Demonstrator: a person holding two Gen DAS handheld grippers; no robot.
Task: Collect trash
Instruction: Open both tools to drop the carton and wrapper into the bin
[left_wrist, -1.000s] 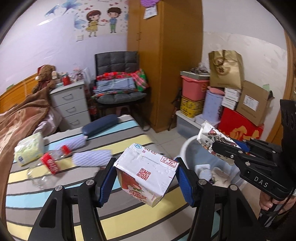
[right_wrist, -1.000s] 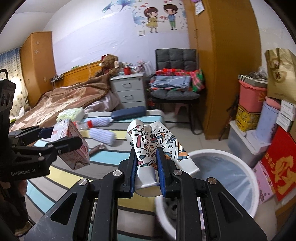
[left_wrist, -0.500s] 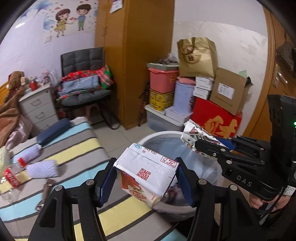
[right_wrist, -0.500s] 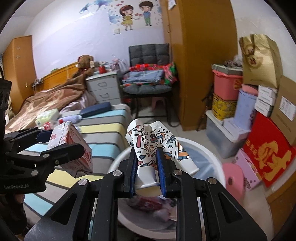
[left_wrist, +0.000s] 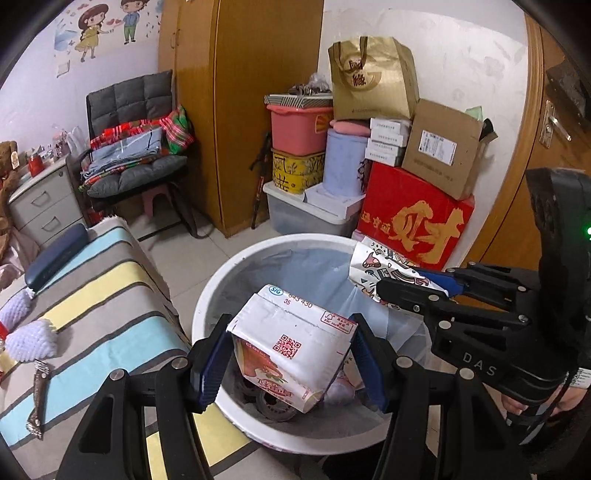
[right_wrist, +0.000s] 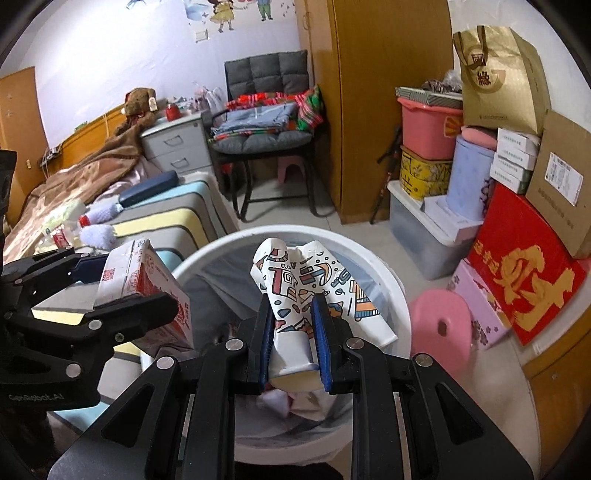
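Observation:
My left gripper (left_wrist: 290, 356) is shut on a red and white drink carton (left_wrist: 291, 347) and holds it over the white trash bin (left_wrist: 207, 295). The carton also shows in the right wrist view (right_wrist: 144, 291). My right gripper (right_wrist: 293, 332) is shut on a crushed patterned paper cup (right_wrist: 295, 295) above the same bin (right_wrist: 391, 280). The cup and right gripper show at the right in the left wrist view (left_wrist: 384, 273). The bin has a clear liner and some trash at its bottom (left_wrist: 273, 402).
The striped bed (left_wrist: 92, 295) lies left of the bin with white brushes (left_wrist: 29, 339), a dark case (left_wrist: 55, 251) and a plastic bottle (right_wrist: 61, 236). Stacked boxes (left_wrist: 413, 221), a pink stool (right_wrist: 441, 325), a chair (left_wrist: 136, 147) and a wardrobe (left_wrist: 236, 92) stand behind.
Both grippers have swung right from over the bed to above the trash bin, each still holding its item.

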